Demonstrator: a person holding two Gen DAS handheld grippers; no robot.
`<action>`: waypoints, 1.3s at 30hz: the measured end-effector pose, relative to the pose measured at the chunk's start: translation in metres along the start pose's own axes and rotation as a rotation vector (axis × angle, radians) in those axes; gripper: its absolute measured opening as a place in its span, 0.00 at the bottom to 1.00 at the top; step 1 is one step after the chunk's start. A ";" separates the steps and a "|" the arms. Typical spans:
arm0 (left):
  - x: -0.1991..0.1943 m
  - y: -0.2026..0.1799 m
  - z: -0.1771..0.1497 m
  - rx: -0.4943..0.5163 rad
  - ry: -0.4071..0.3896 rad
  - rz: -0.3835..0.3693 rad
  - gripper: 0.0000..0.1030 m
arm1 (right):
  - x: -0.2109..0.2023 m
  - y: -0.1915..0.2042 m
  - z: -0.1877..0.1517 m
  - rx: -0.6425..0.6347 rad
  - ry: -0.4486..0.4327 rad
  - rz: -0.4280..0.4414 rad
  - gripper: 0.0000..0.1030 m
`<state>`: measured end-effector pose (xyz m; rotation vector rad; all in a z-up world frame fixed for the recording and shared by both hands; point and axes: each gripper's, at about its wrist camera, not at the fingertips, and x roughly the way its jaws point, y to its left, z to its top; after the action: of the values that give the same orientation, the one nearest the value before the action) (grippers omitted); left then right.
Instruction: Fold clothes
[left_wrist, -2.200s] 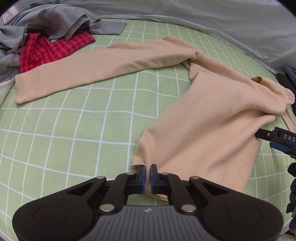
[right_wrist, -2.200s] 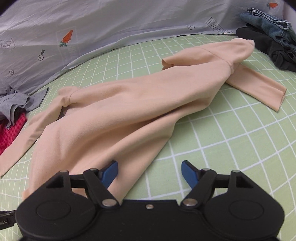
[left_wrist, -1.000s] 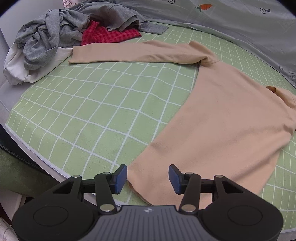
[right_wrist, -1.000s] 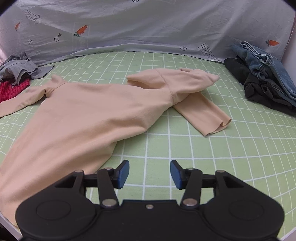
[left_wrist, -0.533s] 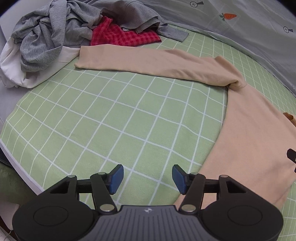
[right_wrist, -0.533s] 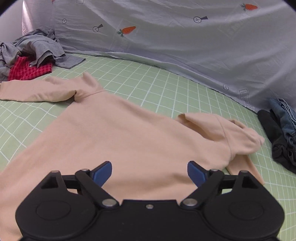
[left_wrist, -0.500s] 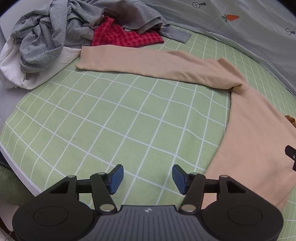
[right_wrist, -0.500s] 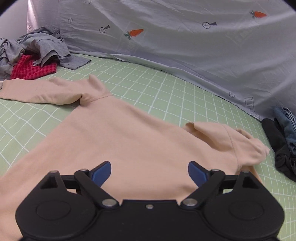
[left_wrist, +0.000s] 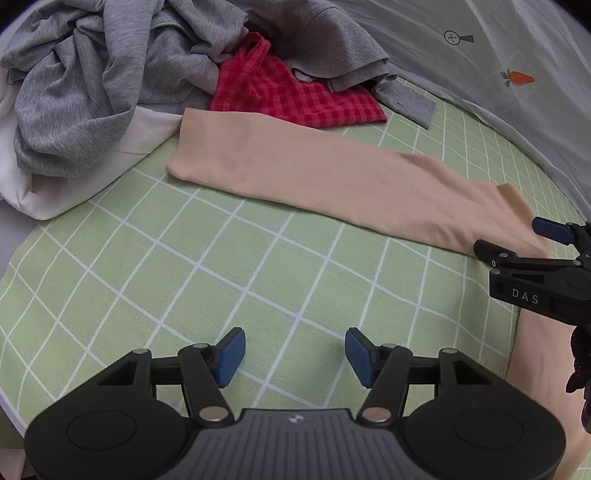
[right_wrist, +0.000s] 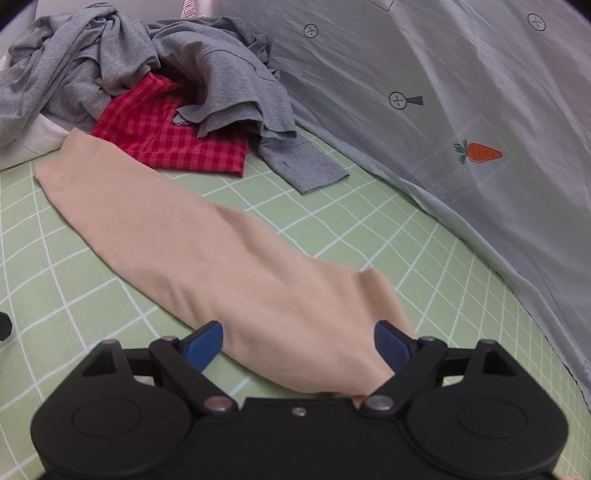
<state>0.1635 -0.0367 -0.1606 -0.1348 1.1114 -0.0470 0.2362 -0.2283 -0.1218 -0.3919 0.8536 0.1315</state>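
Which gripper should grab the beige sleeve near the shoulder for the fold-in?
Right. The right gripper is open astride the beige sleeve; the left gripper is open over bare green sheet.

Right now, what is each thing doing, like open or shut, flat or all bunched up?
Left gripper: open, over bare green sheet.
Right gripper: open, fingers either side of the sleeve's shoulder end.
Beige sleeve: stretched out flat.
Grey clothes: crumpled in a heap.
Red checked cloth: partly under the grey clothes.
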 end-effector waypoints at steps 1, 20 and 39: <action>0.001 0.001 0.002 0.001 -0.001 -0.006 0.60 | 0.005 0.001 0.002 0.017 0.026 0.029 0.60; -0.055 -0.034 -0.043 -0.055 -0.107 0.044 0.60 | -0.156 -0.107 -0.099 0.371 -0.211 -0.182 0.03; -0.066 -0.160 -0.118 0.128 -0.062 0.011 0.60 | -0.223 -0.236 -0.330 0.770 0.096 -0.609 0.46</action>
<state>0.0329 -0.1981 -0.1327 -0.0149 1.0441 -0.1033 -0.0799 -0.5642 -0.0809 0.0838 0.7809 -0.7675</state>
